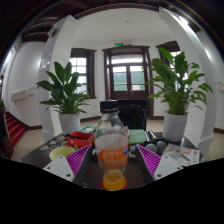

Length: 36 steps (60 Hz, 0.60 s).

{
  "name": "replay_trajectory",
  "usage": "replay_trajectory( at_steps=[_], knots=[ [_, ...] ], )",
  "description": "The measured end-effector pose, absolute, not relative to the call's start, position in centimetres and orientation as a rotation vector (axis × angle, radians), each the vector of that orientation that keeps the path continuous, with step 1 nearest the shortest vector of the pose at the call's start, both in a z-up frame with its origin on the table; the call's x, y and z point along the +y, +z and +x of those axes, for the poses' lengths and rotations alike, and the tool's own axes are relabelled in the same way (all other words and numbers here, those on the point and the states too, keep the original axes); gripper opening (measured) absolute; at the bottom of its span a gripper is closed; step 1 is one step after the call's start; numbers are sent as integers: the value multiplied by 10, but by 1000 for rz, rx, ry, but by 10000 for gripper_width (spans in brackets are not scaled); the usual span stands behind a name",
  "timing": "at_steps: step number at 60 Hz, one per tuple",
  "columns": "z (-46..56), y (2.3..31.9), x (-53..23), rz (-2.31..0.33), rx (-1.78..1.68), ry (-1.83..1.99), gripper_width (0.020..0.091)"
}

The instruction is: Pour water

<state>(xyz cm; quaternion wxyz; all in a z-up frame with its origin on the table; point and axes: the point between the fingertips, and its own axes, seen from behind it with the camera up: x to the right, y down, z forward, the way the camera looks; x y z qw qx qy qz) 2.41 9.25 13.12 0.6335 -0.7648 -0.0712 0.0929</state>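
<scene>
One bottle (pixel 112 150) stands upright between the two fingers of my gripper (pixel 112 162), and I take it as the landmark for everything else. It is clear plastic with a dark cap. Its lower part holds an orange liquid, and the part above the liquid looks empty. A pale band crosses the bottle near mid-height; I cannot read any writing or brand on it.

The magenta pads (pixel 78 160) sit close against both sides of the bottle, one to its left and one to its right. I cannot tell whether both pads press on the plastic or whether a thin gap remains, so I cannot tell whether the tongs are clenched on it or released.

Left of the bottle, on the dark table (pixel 40 156), I see a small bowl (pixel 62 152) with yellowish contents. Just behind that, a red item (pixel 80 139) lies next to a green one; I cannot identify either. Right of the bottle lies a white packet (pixel 181 154) with print too small to read.

Beyond the bottle stands a dark chair (pixel 131 116). Two large potted plants flank it, one to the left (pixel 64 92) and one to the right (pixel 178 85). Behind the chair is a glazed door (pixel 127 75) with a small green sign (pixel 120 44) above it, text illegible.
</scene>
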Motion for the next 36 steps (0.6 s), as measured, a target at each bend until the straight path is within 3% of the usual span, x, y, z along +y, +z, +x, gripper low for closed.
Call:
replay_trajectory(
  at_steps=[14,36],
  knots=[
    [45,123,1,-1798,-93,72,852],
    [54,177,-101,-1763,32,-5,853]
  ],
)
